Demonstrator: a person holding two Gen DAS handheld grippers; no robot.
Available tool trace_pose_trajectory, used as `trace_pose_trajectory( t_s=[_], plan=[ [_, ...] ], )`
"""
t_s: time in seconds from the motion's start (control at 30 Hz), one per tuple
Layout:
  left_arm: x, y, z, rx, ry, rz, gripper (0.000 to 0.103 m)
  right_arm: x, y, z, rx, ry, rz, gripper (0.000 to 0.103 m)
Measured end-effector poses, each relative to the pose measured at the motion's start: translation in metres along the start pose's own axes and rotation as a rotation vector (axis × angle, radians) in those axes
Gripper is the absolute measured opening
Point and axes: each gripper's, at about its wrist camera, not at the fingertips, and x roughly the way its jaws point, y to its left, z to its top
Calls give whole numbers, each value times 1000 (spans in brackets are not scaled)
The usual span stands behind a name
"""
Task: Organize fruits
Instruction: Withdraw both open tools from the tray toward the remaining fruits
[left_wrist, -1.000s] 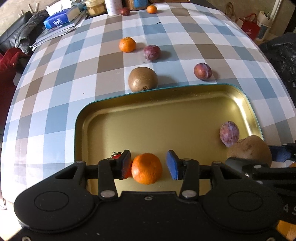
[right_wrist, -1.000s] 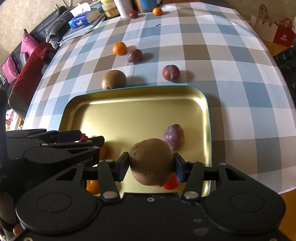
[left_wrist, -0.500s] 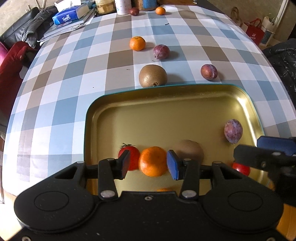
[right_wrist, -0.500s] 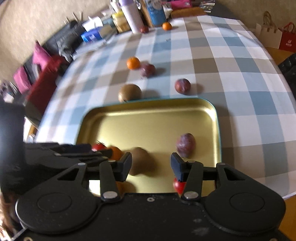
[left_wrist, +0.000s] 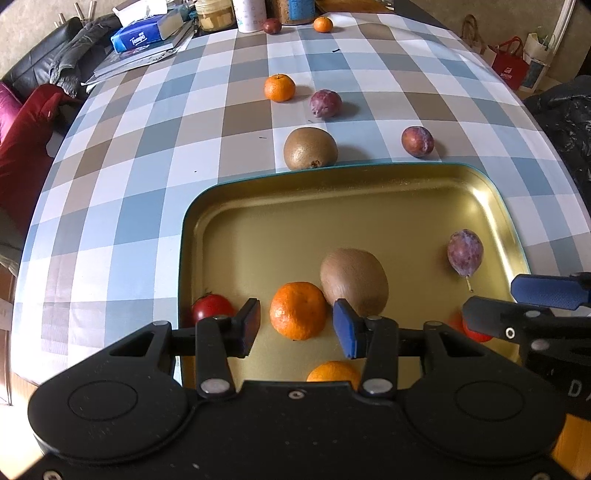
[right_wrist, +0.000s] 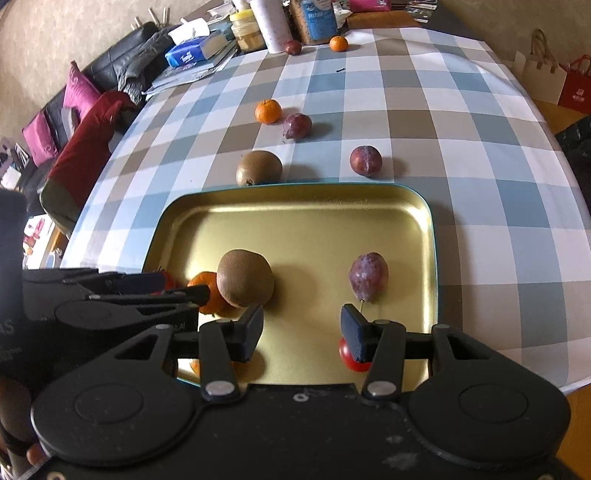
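Note:
A gold tray (left_wrist: 332, 206) (right_wrist: 295, 221) lies on the checked table. In it are a kiwi (left_wrist: 354, 281) (right_wrist: 245, 277), a mandarin (left_wrist: 298, 310) touching it, a second mandarin (left_wrist: 332, 370) nearer me, a plum (left_wrist: 465, 252) (right_wrist: 368, 276) and two tomatoes (left_wrist: 212, 305) (right_wrist: 352, 360). My left gripper (left_wrist: 295, 328) is open and empty, its jaws either side of the mandarin without touching. My right gripper (right_wrist: 301, 332) is open and empty above the tray's near edge; it also shows in the left wrist view (left_wrist: 532, 306).
On the cloth beyond the tray lie a kiwi (left_wrist: 310, 148), two plums (left_wrist: 325, 103) (left_wrist: 417, 141) and a mandarin (left_wrist: 279, 87). At the far end are another plum (left_wrist: 272, 26), a mandarin (left_wrist: 323, 24), jars, books and tissues (left_wrist: 147, 33). Bags stand at right.
My right gripper let go of the kiwi, which now rests in the tray beside the mandarin, and drew back. My left gripper stayed open and pulled back a little.

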Motion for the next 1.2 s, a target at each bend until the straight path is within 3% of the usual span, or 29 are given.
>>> trace_pose_trajectory(
  t_s=[0.57,0.9,1.2],
  plan=[
    [3,7,-5,-25,59,-13,53,13,-5,1,8,72,-26,51],
    [10,14,-5,-39,156,-8,53,24,-7,2,-46,175,-84,51],
    [20,9,-8,25,237,34,53,40,-6,2,-158,289,-160,48]
  ],
)
